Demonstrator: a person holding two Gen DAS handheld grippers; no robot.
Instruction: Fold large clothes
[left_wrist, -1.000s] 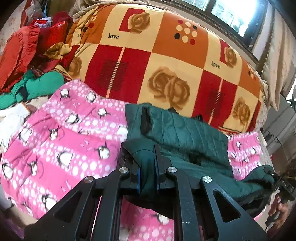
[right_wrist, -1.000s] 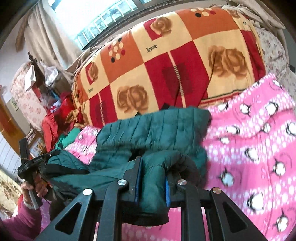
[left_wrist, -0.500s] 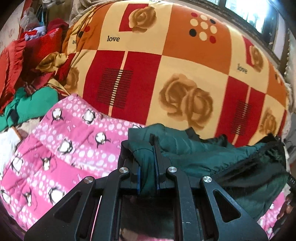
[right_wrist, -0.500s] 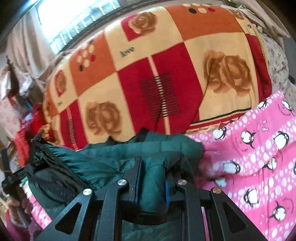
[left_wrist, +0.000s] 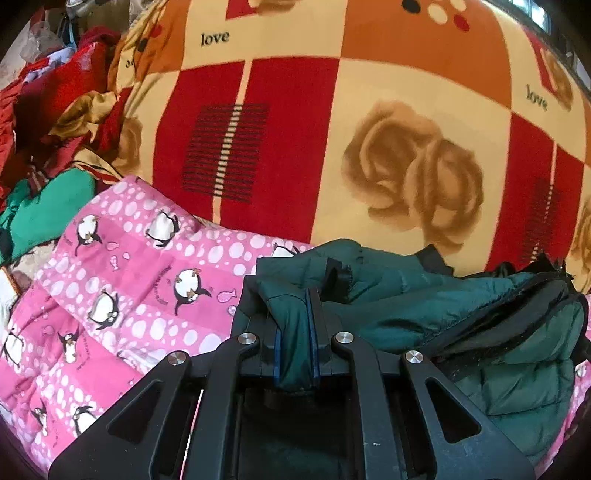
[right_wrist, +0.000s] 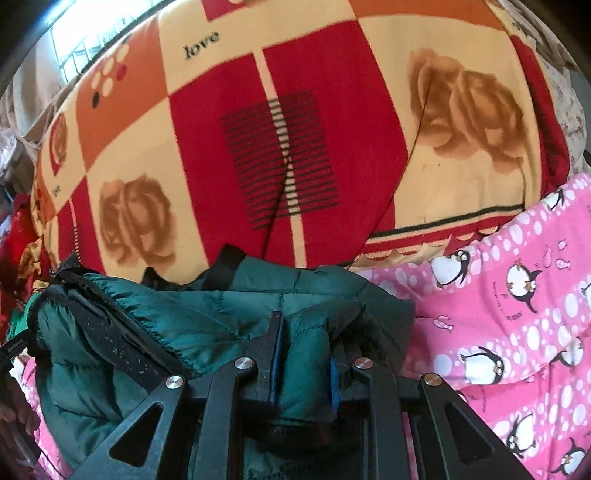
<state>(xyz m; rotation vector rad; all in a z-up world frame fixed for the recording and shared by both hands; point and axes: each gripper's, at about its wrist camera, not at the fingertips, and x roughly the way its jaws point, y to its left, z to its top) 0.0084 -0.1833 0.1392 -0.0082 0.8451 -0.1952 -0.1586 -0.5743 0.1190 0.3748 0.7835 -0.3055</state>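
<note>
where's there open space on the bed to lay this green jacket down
Open pink penguin-print quilt lies left of the dark green puffer jacket, and more right of it in the right wrist view. Crowded: rose-patterned blanket behind; red and green clothes pile far left.

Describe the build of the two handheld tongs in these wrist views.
Both the left tongs and the right tongs are matte black linkage frames with triangular cut-outs and round silver pivot screws. Their flat fingers carry thin blue pads. No cables or sleeves show.
</note>
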